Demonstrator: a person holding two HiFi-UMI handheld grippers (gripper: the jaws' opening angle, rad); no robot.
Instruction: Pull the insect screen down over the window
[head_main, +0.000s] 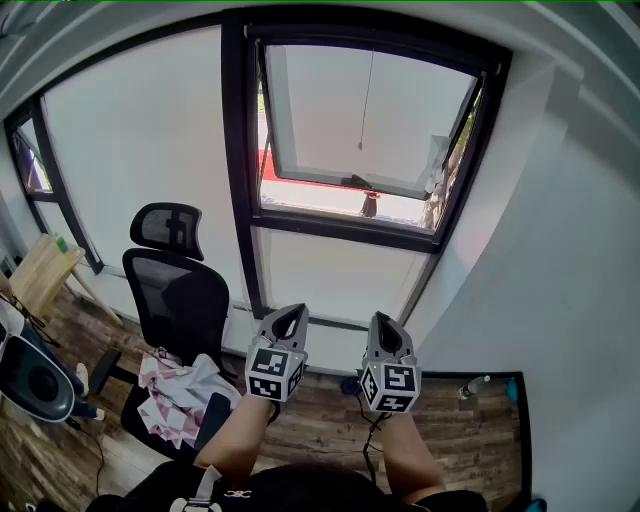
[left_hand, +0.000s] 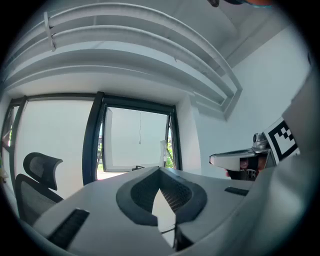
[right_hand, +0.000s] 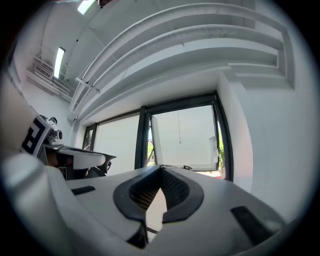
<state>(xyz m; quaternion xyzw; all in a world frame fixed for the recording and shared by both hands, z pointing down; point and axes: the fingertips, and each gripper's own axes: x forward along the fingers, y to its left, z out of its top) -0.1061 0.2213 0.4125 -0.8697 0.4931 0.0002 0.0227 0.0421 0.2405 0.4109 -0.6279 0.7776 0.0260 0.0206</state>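
Note:
A black-framed window (head_main: 365, 130) stands ahead, its sash (head_main: 340, 183) tilted open outward at the bottom. A thin pull cord (head_main: 367, 95) hangs down the middle of the opening from the top of the frame. My left gripper (head_main: 292, 318) and right gripper (head_main: 385, 326) are held side by side well below the sill, both shut and empty, tips pointing toward the window. In the left gripper view the cord (left_hand: 139, 127) and window (left_hand: 137, 137) lie beyond the shut jaws. The right gripper view shows the same cord (right_hand: 179, 127) above the jaw tips.
A black office chair (head_main: 175, 300) with crumpled cloth (head_main: 175, 395) on its seat stands left of me. A wooden stool (head_main: 45, 270) is at far left. A white wall (head_main: 560, 250) closes the right side, with a bottle (head_main: 472, 386) on the floor at its foot.

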